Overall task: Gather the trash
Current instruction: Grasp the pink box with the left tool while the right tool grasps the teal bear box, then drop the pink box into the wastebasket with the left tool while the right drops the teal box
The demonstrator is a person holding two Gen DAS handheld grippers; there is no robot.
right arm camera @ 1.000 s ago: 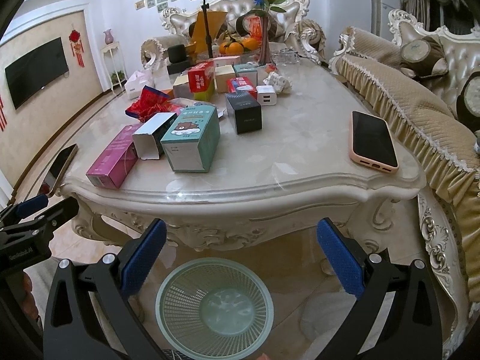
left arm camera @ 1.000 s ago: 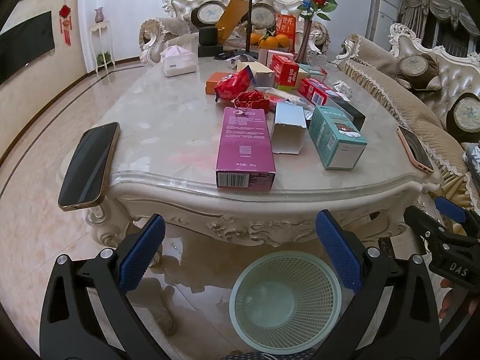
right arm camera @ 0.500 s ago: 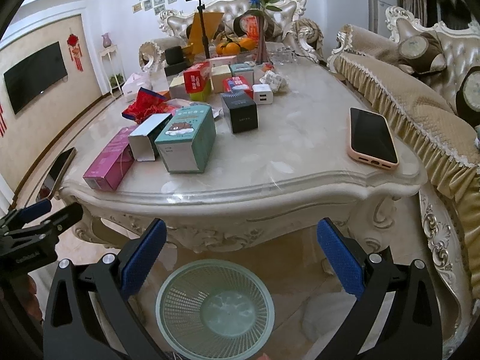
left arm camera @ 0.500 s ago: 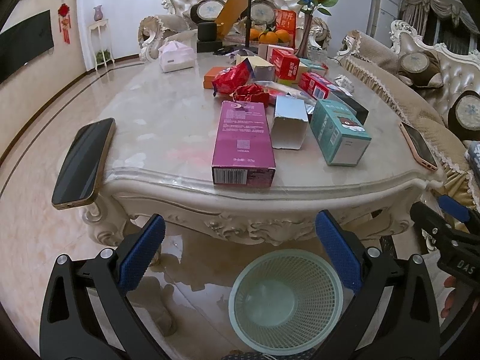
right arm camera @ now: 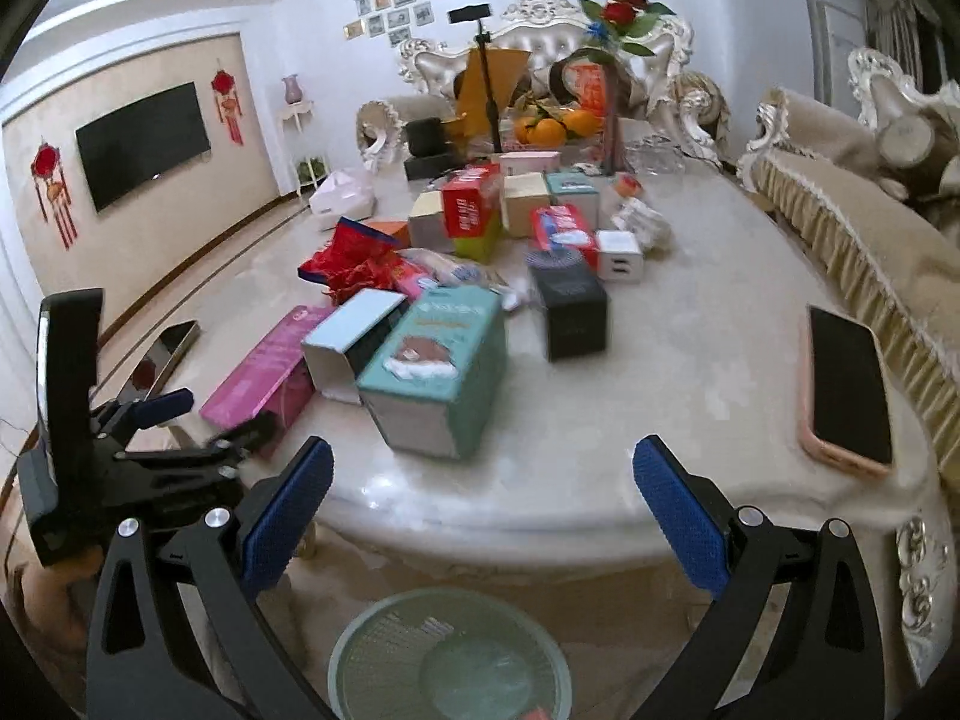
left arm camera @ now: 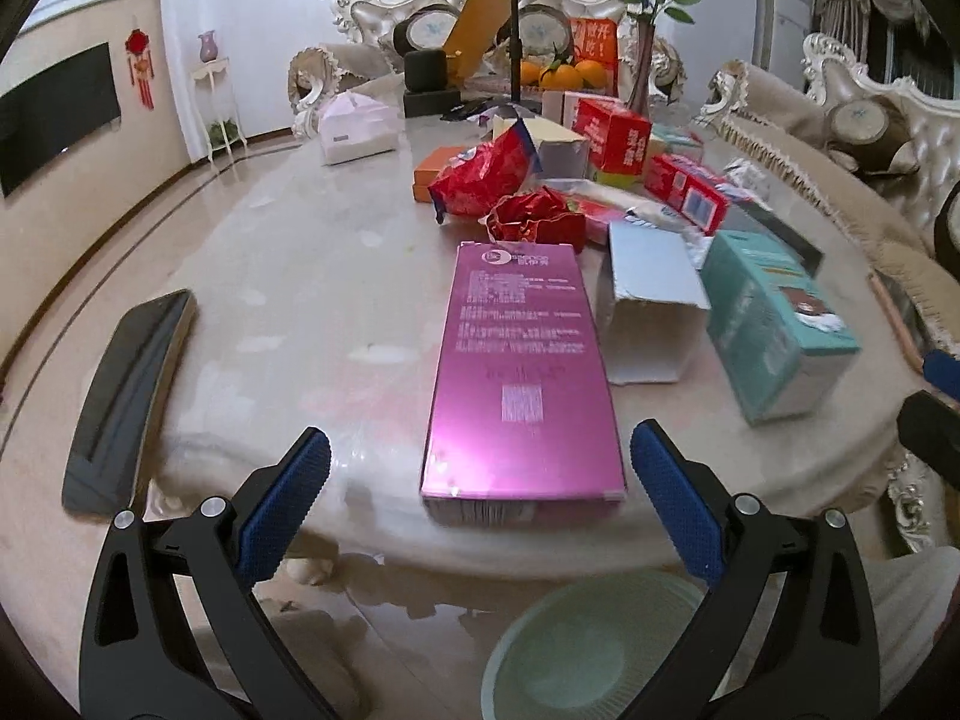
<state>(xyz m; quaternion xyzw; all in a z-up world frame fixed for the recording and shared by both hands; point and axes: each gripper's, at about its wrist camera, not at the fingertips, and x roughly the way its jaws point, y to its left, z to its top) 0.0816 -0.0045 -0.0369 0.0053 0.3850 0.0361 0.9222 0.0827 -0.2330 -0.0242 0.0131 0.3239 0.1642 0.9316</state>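
Note:
A long pink box [left arm camera: 521, 372] lies at the table's near edge, straight ahead of my open, empty left gripper [left arm camera: 480, 480]; it also shows in the right wrist view [right arm camera: 264, 369]. Beside it lie an open white box [left arm camera: 648, 306] and a teal box [left arm camera: 774, 324], the teal box [right arm camera: 438, 372] just ahead of my open, empty right gripper [right arm camera: 480, 495]. Red wrappers [left arm camera: 534, 222] and several small boxes sit farther back. A pale green mesh bin [right arm camera: 450, 660] stands on the floor below the table edge, also in the left wrist view [left arm camera: 588, 648].
A dark phone [left arm camera: 126, 384] lies at the table's left edge and a pink-cased phone [right arm camera: 846, 384] at its right edge. A black box [right arm camera: 570, 312], a tripod [right arm camera: 486, 78], oranges, a rose vase and a tissue pack [left arm camera: 354, 129] stand farther back. Sofas flank the marble table [left arm camera: 288, 276].
Both grippers have risen and moved forward toward the table edge. The boxes look closer and the bin has dropped low in both views.

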